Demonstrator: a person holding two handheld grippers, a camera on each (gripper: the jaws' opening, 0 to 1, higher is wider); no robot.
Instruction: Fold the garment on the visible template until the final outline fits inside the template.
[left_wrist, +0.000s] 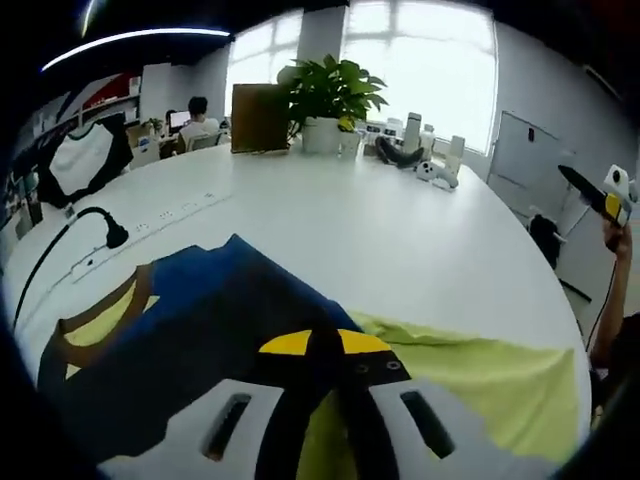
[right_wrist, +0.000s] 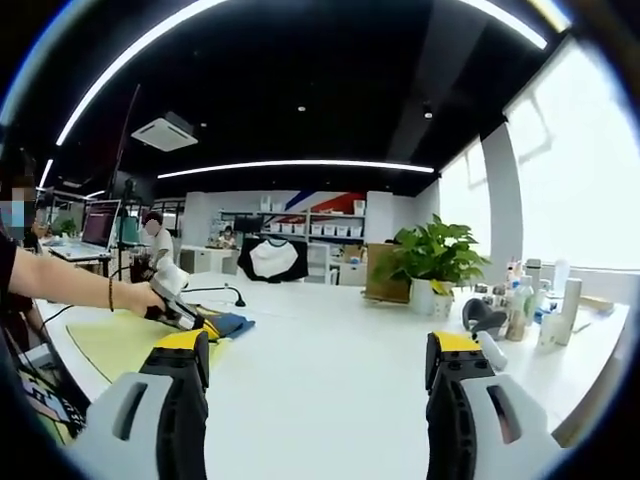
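Left gripper view: we see the left claw (left_wrist: 325, 345) with its yellow-tipped jaws pinched together on the dark blue garment (left_wrist: 210, 330), right at the cloth's edge. The garment lies on the white bench (left_wrist: 380, 230), partly over the yellow-green template (left_wrist: 480, 375); most of the blue sits to the left of the claw in this view, with a brown-and-yellow collar or trim at its far left end. Beyond the garment we see a black gooseneck mic (left_wrist: 100, 225) on the bench, and further off a potted plant (left_wrist: 328, 100) beside a brown box (left_wrist: 260, 117). Right gripper view: the right claw (right_wrist: 325, 350) is held up well clear of the garment, jaws wide apart, nothing between them. From here the garment (right_wrist: 225, 322) is a small blue heap on the template (right_wrist: 115, 345), left of the claw, with the person's hand (right_wrist: 145, 298) holding the left gripper on it. The potted plant (right_wrist: 435, 262) stands beyond the garment; a black-and-white shirt (right_wrist: 272, 258) seems to hang further back, though it is small and we can't be sure.
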